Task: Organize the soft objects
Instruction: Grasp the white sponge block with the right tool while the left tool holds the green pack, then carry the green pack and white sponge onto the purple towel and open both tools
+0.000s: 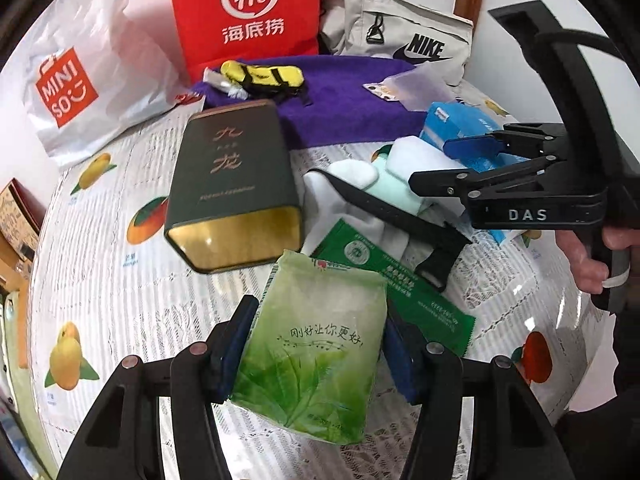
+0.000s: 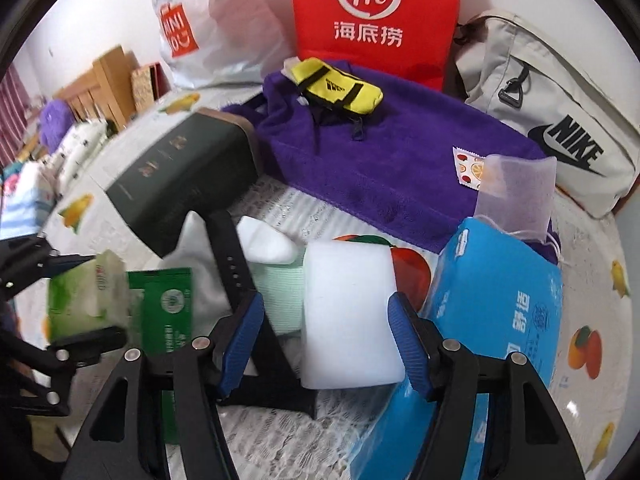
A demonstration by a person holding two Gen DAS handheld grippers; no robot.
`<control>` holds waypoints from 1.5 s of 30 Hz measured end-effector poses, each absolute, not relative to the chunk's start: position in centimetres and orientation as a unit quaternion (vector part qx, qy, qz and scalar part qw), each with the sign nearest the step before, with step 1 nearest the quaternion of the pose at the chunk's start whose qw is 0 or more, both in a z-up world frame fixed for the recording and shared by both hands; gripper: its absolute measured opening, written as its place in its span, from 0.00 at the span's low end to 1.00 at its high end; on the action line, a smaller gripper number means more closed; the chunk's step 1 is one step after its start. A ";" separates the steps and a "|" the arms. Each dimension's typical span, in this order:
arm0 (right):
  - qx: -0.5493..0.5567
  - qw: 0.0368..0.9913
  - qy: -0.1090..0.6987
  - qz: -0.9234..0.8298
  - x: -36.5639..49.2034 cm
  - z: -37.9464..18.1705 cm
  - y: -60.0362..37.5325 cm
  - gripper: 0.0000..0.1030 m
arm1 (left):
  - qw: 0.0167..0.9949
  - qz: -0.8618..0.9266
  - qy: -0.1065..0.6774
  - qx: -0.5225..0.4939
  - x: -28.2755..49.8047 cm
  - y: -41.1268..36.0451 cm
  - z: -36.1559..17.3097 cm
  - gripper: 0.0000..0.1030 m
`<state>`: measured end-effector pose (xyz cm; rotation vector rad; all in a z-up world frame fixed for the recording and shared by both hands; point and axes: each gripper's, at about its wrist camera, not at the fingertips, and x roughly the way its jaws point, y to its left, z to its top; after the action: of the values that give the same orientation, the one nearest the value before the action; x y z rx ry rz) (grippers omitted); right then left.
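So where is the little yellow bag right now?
The small yellow zip pouch with black straps lies on the folded purple towel at the back of the table, just in front of the red paper bag, in both wrist views.

— What's behind the table (image 2: 280,432)?
— A plain white wall (image 2: 100,12), evenly lit. Left of the table stands wooden furniture (image 2: 104,80), with a red striped curtain (image 2: 14,108) beyond it.
— And the table's cover?
— White lace printed with fruit.

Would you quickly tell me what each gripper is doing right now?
Left gripper: shut on the green tissue pack.
Right gripper: open around the white sponge block; pads not clearly pressing.
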<state>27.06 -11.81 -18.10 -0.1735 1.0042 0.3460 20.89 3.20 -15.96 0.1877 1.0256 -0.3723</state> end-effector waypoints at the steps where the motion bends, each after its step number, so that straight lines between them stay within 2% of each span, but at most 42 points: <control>1: -0.093 0.858 0.480 0.159 27.2 -18.4 -11.6 0.63 | 0.850 -0.175 0.489 0.089 20.8 3.5 -16.2 0.56; 4: -0.111 0.855 0.483 0.154 27.4 -19.0 -11.2 0.62 | 0.847 -0.164 0.498 0.094 20.7 4.2 -17.0 0.56; 6: -0.124 0.855 0.482 0.148 27.5 -19.3 -10.9 0.52 | 0.845 -0.165 0.499 0.093 20.5 4.5 -17.1 0.56; 7: -0.127 0.852 0.486 0.145 27.7 -19.4 -10.9 0.36 | 0.845 -0.165 0.500 0.094 20.4 4.6 -17.1 0.56; 8: -0.128 0.850 0.492 0.141 27.9 -19.7 -11.1 0.31 | 0.845 -0.164 0.500 0.096 20.4 4.6 -17.1 0.56; 25: -0.070 0.881 0.443 0.148 25.0 -14.2 -13.4 0.30 | 0.865 -0.154 0.465 0.110 18.7 4.5 -14.4 0.56; 39: 0.003 0.898 0.430 0.094 18.0 -11.6 -22.1 0.31 | 0.895 -0.092 0.431 0.072 20.5 5.1 -9.5 0.56; 45: 0.019 0.914 0.399 0.071 17.8 -9.5 -24.7 0.32 | 0.899 -0.081 0.427 0.049 23.1 5.3 -8.2 0.56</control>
<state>17.80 -24.73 -9.53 0.0387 0.8221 0.1465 23.14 5.33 -8.17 0.1005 0.8845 -0.1673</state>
